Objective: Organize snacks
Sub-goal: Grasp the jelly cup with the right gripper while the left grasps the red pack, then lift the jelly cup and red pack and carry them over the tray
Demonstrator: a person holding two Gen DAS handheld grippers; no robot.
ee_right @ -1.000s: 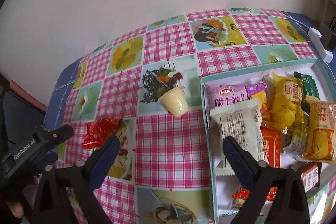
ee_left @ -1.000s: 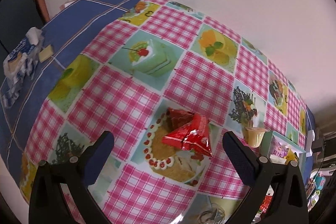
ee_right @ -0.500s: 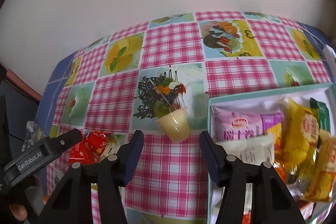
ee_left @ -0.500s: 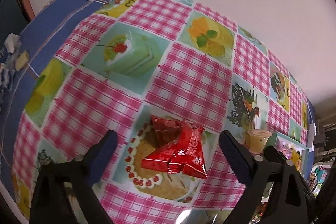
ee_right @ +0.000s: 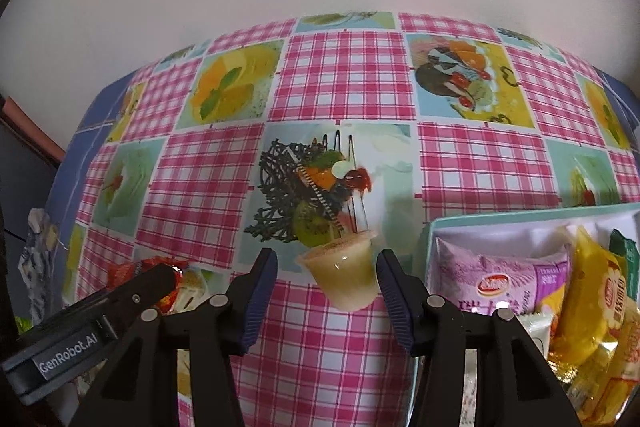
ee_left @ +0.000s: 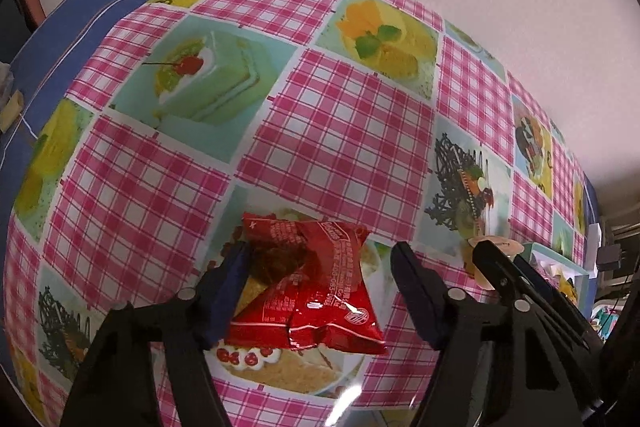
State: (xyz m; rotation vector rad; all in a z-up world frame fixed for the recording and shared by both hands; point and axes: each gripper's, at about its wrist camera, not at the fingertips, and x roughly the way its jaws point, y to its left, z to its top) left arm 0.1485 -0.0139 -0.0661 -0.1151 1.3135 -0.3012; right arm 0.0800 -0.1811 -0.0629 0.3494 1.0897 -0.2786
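Note:
Two red snack packets [ee_left: 312, 279] lie overlapped on the checked tablecloth. My left gripper [ee_left: 320, 291] is open around them, with its left finger touching the packets' left edge and its right finger a little apart. A pale yellow jelly cup [ee_right: 344, 275] lies tilted on the cloth. My right gripper [ee_right: 326, 291] is open with the cup between its fingers, not pinched. The red packets also show at the left of the right wrist view [ee_right: 156, 267], behind the left gripper's body.
A teal-rimmed white box [ee_right: 480, 221] at the right holds several wrapped snacks, among them a purple packet [ee_right: 504, 283] and yellow ones [ee_right: 592, 287]. The wall runs along the table's far edge. A blue-and-white package [ee_right: 38, 251] lies off the table's left side.
Both grippers have moved forward and down. The left one now straddles the red packets and has narrowed. The right one has narrowed and now straddles the jelly cup.

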